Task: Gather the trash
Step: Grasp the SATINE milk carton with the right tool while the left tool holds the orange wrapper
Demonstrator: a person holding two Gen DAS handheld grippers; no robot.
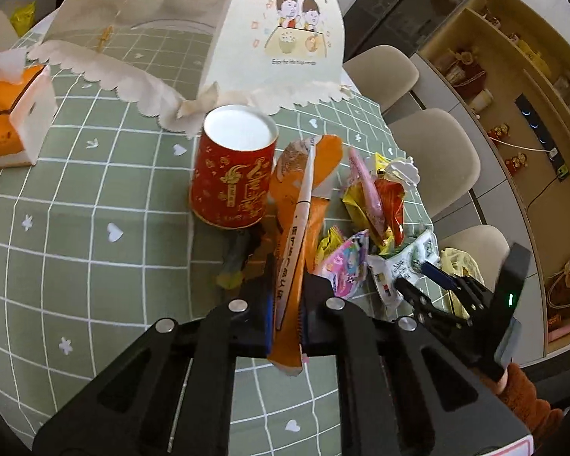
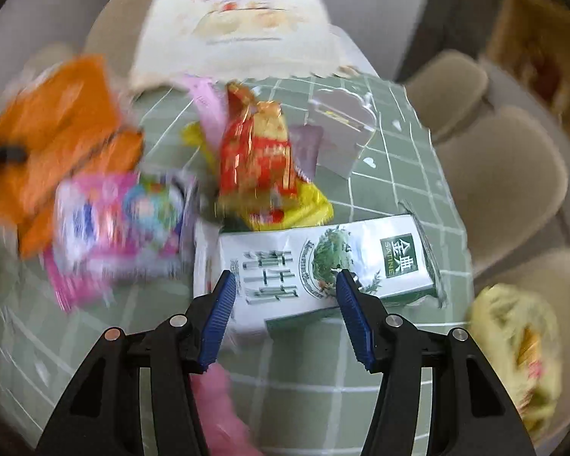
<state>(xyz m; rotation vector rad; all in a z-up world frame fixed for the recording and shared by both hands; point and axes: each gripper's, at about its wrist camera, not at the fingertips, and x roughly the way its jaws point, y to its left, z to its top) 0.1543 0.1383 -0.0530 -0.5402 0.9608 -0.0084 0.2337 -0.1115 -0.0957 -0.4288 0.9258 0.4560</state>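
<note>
While the left hand-held gripper (image 1: 285, 304) pinches an orange wrapper (image 1: 298, 228), the red cup (image 1: 231, 174) stands empty

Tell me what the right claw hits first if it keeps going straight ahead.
Most likely the flattened milk carton: the open right claw frames it, its fingers spread either side. The view is blurred, so the remaining gap is unclear.

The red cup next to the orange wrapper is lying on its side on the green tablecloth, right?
Not quite. The red cup stands upright, its open white mouth facing up, as the left wrist view shows. The rest is right: it sits on the green tablecloth, next to the orange wrapper, which the left gripper has pinched.
</note>
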